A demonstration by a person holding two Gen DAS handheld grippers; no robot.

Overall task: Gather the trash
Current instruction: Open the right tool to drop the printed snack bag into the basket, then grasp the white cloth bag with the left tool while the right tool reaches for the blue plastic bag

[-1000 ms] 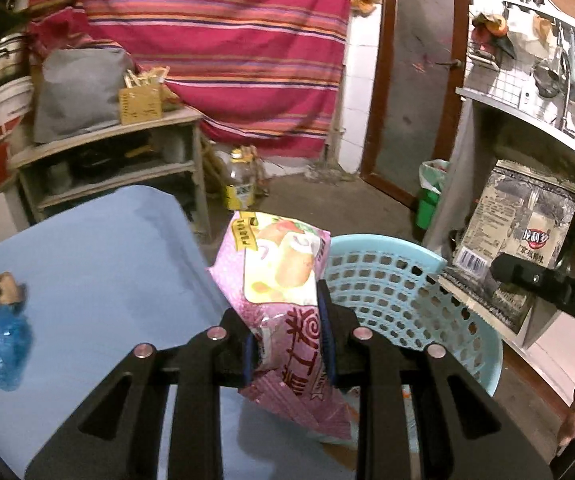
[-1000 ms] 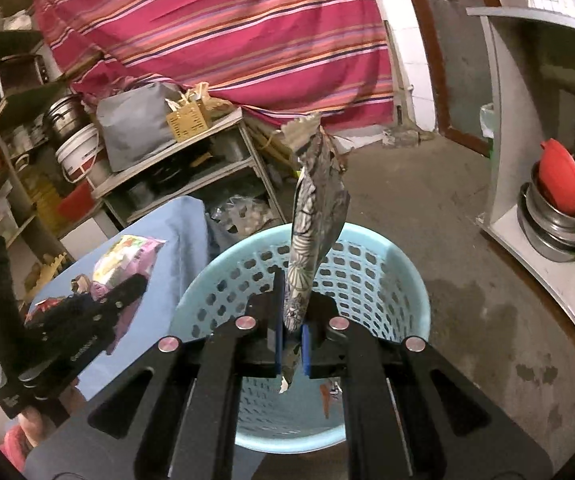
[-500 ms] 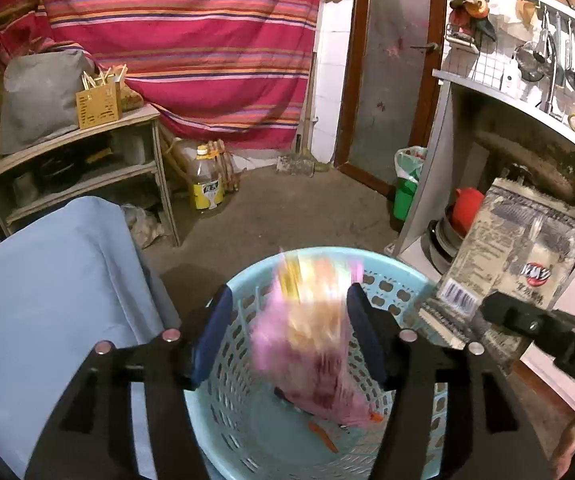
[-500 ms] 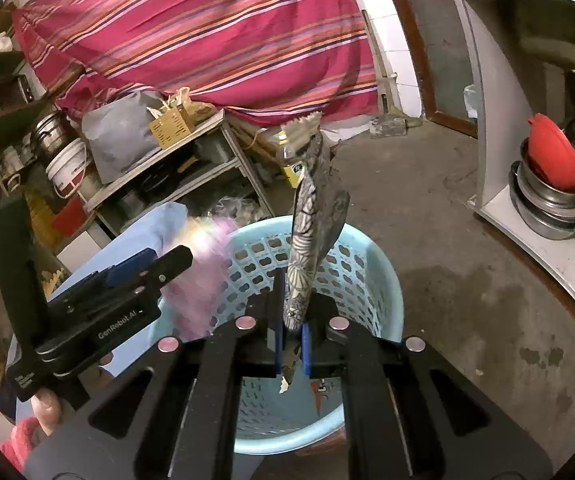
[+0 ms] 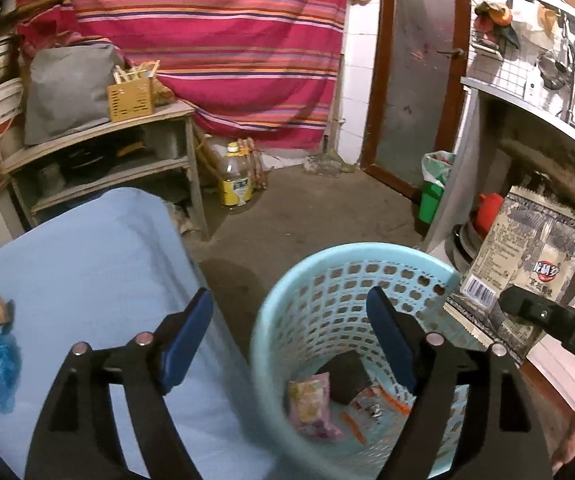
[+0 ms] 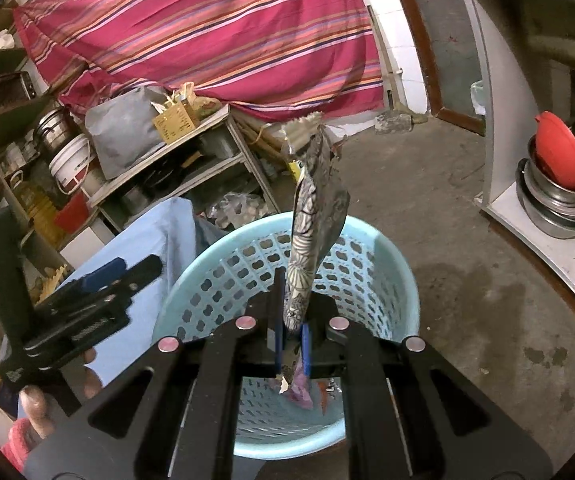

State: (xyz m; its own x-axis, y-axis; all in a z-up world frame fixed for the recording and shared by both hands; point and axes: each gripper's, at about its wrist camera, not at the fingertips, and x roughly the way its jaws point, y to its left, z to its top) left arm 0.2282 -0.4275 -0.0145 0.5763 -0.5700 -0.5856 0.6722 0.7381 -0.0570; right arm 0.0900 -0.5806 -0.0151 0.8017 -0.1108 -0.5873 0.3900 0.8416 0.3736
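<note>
The pink snack bag [image 5: 311, 408] has been dropped into the blue basket [image 5: 351, 264], the left gripper [image 5: 287, 336] jaws just opened wide, nothing between. The grey packet [image 6: 311, 232] is clamped in the right gripper [image 6: 290, 340], probably to be released over the basket next.

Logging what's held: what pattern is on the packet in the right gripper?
Grey-and-white printed snack packet, black linework, red round logo; front shows best in the left wrist view.

**Camera Placement: Two Wrist Fisheye Views**

The left wrist view looks forward and downward along the left tool [image 5: 289, 334], close above the light-blue basket [image 5: 351, 276] and the right edge of the blue-covered bench [image 5: 87, 264]. The right wrist view looks the same way along the right tool [image 6: 290, 334], close above the basket [image 6: 383, 264]. Both views share the basket, the bench, the striped curtain [image 5: 215, 40] and the wooden shelf [image 5: 99, 152].
</note>
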